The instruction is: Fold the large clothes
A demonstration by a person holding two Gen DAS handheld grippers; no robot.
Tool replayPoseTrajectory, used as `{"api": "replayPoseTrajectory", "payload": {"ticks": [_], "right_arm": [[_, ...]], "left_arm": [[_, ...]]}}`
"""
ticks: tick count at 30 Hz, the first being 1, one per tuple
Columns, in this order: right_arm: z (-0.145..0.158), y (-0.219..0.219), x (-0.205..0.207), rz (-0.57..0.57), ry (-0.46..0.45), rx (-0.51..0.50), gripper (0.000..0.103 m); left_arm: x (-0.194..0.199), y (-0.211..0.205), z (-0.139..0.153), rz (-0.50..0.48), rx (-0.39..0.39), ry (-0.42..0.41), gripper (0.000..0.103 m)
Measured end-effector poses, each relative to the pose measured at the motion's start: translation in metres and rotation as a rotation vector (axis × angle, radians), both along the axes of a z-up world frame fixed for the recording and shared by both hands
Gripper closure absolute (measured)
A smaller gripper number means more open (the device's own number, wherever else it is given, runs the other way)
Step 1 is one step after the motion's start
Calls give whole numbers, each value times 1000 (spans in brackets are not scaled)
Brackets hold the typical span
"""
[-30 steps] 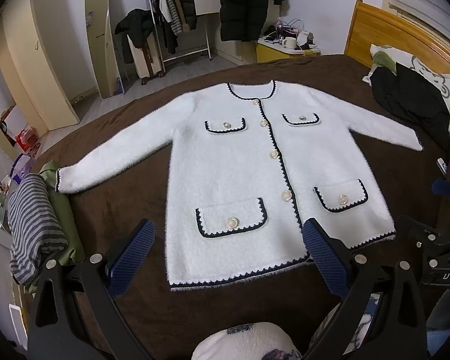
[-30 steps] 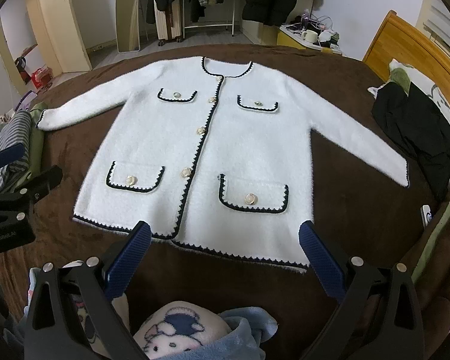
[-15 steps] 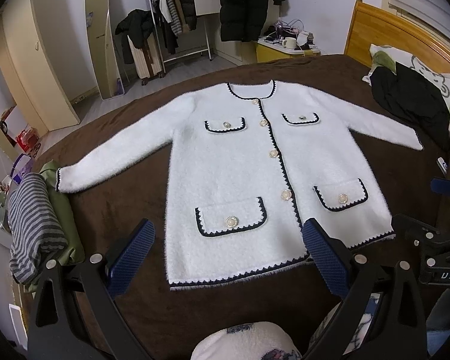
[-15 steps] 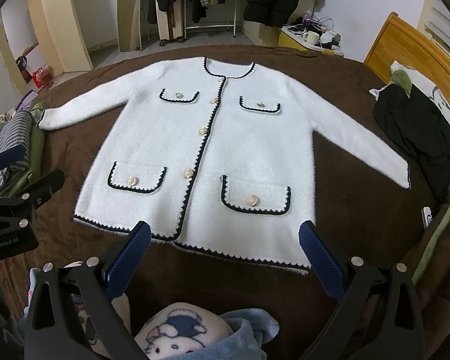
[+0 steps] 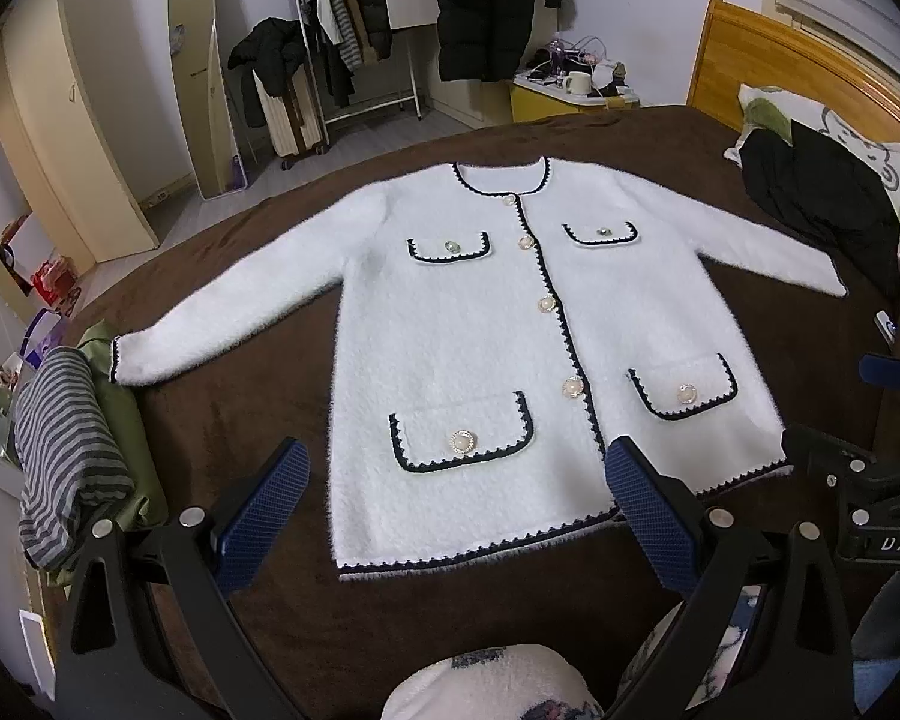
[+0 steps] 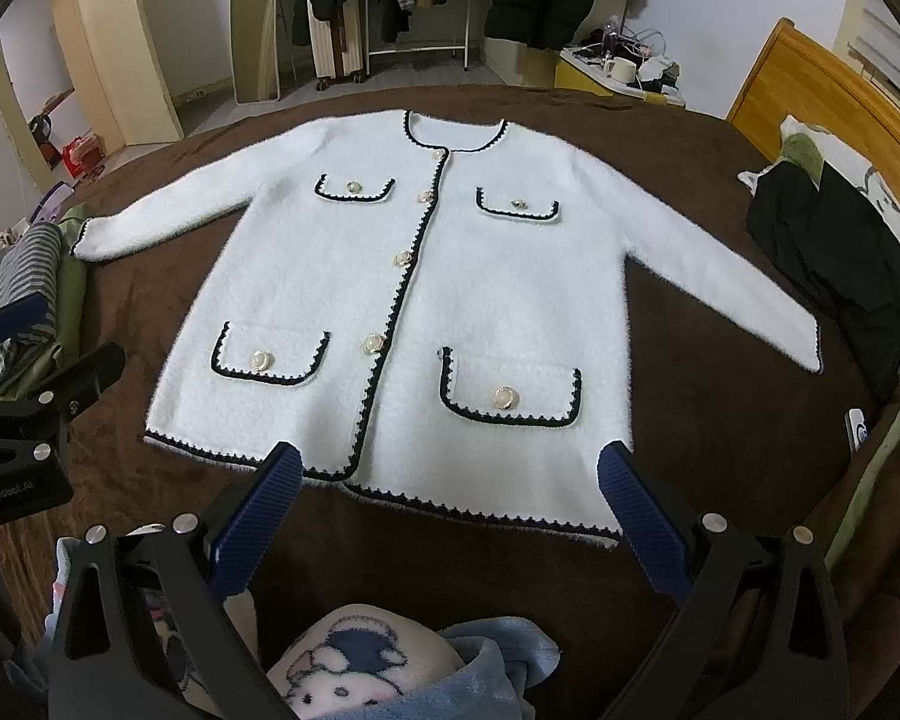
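Currently, left gripper (image 5: 457, 480) fingers spread wide, holding nothing, hovering above the cardigan (image 5: 480, 348) hem without touching. Right gripper (image 6: 450, 483) likewise wide open, empty, above the hem's other side. Cardigan lies flat, face up, buttoned, sleeves spread, on the brown bedspread (image 6: 690, 420). Readable text: "GenRobot.AI" on the left gripper's body in the right view; "DAS…", cut off, on the right gripper's body in the left view. Striped garment (image 5: 60, 438) at the bed's left edge.
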State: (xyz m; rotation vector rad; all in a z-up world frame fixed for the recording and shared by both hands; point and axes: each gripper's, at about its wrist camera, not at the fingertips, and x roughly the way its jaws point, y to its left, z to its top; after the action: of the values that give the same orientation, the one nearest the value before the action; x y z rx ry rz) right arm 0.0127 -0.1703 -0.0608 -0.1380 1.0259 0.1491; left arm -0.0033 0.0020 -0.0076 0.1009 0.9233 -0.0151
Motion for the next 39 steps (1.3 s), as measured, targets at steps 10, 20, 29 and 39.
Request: {"api": "replayPoseTrajectory", "payload": {"ticks": [10, 20, 29, 39], "right_arm": [[-7, -2, 2, -22, 11, -1, 6], [-5, -39, 27, -108, -7, 59, 6], [22, -103, 78, -208, -46, 39, 6], [22, -200, 129, -363, -73, 92, 6]], "left_arm": [[4, 4, -2, 4, 33, -6, 6], [42, -22, 0, -84, 11, -3, 6], [111, -87, 7, -194, -36, 23, 7], [188, -157, -7, -285, -66, 29, 11]]}}
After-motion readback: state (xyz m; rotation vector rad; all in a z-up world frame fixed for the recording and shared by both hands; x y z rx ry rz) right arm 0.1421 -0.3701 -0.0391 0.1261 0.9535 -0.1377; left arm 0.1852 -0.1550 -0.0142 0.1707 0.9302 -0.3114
